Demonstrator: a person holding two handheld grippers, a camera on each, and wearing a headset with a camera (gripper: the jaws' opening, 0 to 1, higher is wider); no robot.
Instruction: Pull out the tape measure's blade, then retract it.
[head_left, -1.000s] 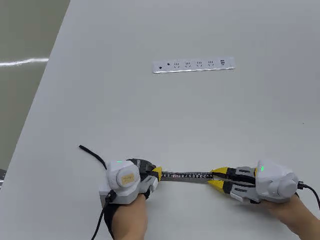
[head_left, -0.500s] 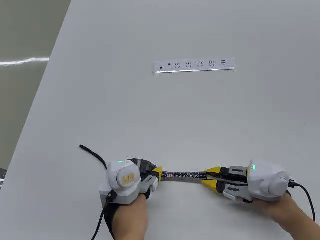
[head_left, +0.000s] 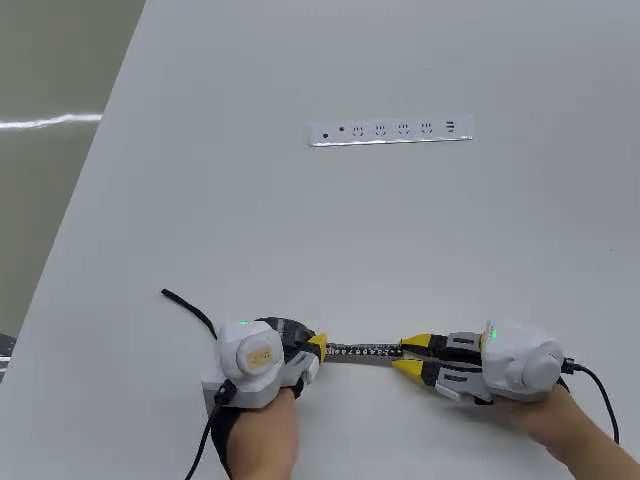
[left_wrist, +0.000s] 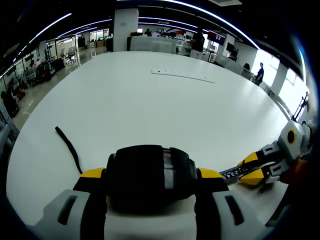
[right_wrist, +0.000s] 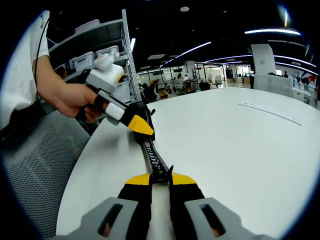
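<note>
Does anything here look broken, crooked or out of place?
Nothing stands out. The left gripper holds the tape measure, and its blade runs straight to the right gripper, which pinches it. A black strap lies loose on the table; the power strip lies flat.

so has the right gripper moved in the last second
Yes. Against the power strip, which barely shifts, the right gripper has slid left toward the tape measure in the left gripper, leaving less blade showing.
</note>
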